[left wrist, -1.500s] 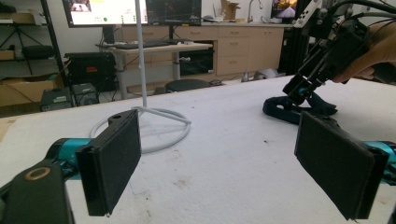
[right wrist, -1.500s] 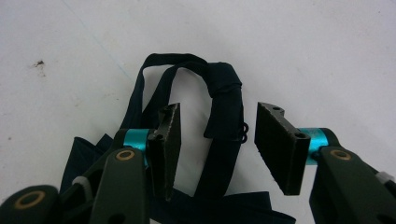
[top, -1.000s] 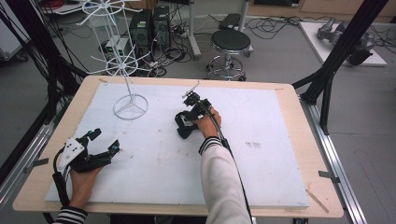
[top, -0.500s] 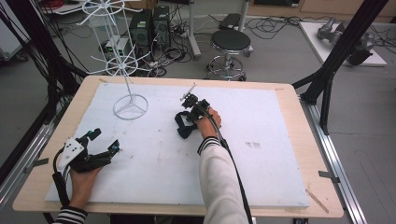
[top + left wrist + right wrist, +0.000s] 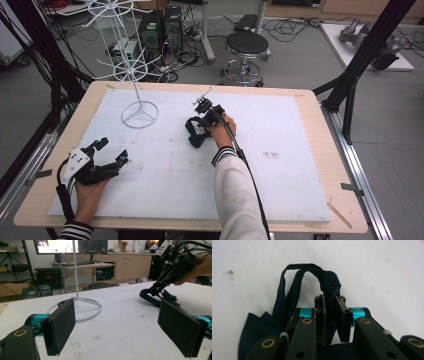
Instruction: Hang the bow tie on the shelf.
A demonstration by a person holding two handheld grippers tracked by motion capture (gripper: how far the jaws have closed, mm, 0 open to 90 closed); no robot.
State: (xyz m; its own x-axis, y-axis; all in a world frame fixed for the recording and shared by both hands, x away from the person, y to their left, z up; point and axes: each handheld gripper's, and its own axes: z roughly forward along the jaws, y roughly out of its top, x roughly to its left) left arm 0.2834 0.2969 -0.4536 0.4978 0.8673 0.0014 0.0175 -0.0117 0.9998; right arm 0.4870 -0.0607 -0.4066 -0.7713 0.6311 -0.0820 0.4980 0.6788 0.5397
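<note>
Right gripper view looks down the right claw (image 5: 332,315), whose jaws have just been closing and are now clenched on a knotted fold of a dark navy strap (image 5: 299,282); the cloth is soft and limp, its band looping out ahead of the pads and its wider part bunched below to the left, slack against the tabletop (image 5: 374,270). In the high view the strap (image 5: 194,134) lies near the middle of the white, faintly stained tabletop (image 5: 300,175), right of the wire stand (image 5: 140,112), with the right claw (image 5: 200,131) pressed down on it. The step in hand looks like the pick-up, grip just taken; the next move calls for a slow lift, since limp cloth may slip from flat pads, and probably a carry towards the stand's thin white hooks. The left claw (image 5: 112,150) rests well apart near the front left corner, its broad, felt-faced jaws spread wide and grasping nothing.
</note>
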